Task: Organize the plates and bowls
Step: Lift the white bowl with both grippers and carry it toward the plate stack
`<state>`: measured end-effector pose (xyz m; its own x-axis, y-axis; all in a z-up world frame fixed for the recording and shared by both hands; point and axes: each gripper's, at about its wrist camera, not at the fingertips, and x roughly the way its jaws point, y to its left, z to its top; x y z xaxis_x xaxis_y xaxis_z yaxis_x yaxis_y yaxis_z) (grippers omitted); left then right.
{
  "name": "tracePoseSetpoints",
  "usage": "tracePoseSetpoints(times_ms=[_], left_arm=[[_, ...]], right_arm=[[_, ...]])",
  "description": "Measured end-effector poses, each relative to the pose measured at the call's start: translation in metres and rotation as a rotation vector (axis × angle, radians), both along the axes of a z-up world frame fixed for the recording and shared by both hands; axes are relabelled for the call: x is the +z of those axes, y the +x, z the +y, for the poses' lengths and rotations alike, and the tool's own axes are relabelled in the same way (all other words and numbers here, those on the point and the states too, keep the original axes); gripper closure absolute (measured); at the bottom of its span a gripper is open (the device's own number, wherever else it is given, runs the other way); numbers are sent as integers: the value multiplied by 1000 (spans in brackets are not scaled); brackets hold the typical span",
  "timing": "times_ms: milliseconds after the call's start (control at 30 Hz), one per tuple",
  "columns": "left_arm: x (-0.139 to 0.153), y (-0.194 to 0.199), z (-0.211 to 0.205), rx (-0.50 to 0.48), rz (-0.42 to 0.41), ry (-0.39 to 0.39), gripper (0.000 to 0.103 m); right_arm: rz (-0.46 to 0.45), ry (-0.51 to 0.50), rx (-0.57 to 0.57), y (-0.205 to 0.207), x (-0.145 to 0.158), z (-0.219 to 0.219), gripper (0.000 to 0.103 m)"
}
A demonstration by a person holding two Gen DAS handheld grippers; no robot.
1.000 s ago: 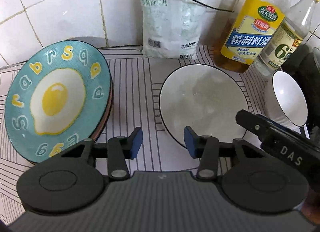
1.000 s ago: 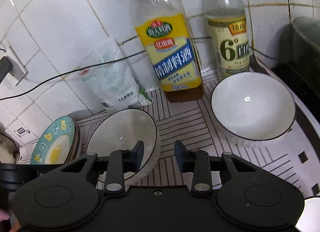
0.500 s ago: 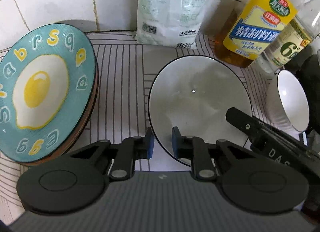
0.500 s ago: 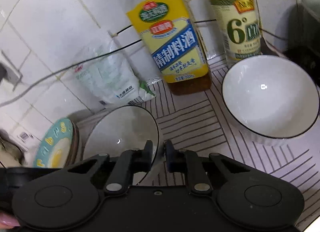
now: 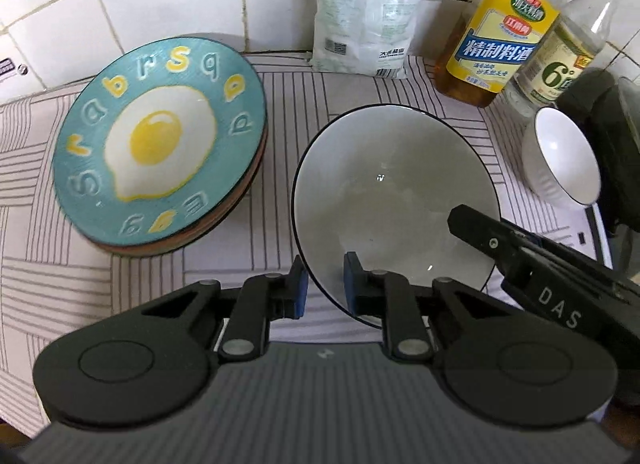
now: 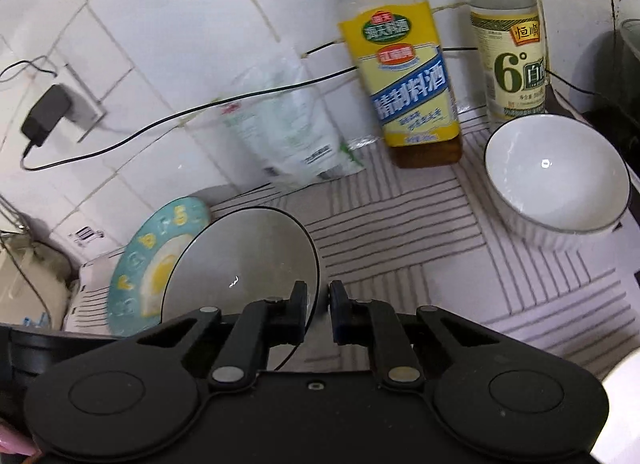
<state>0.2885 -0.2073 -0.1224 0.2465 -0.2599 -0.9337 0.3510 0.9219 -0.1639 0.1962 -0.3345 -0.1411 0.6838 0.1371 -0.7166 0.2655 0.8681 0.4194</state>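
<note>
Both tools grip the grey bowl by its black-edged rim: the left tool is clenched across the near edge, one pad inside and one outside, while the right tool pinches the rim on the bowl's right side. The bowl sits over the striped tabletop, just beside the stack topped by the fried-egg plate. A white bowl stands apart to the right, near the yellow-labelled bottle.
</note>
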Motion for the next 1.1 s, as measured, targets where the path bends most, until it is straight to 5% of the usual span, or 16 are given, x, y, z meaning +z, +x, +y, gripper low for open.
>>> tracePoseSetpoints(times_ms=[600,1100], left_arm=[[32,-43,85,45,4,29,86],[5,-57,154,123,54,83,86]], right_arm=[[-30,43,124,-29,31,64,87],[6,85,255,-29,10,122,87]])
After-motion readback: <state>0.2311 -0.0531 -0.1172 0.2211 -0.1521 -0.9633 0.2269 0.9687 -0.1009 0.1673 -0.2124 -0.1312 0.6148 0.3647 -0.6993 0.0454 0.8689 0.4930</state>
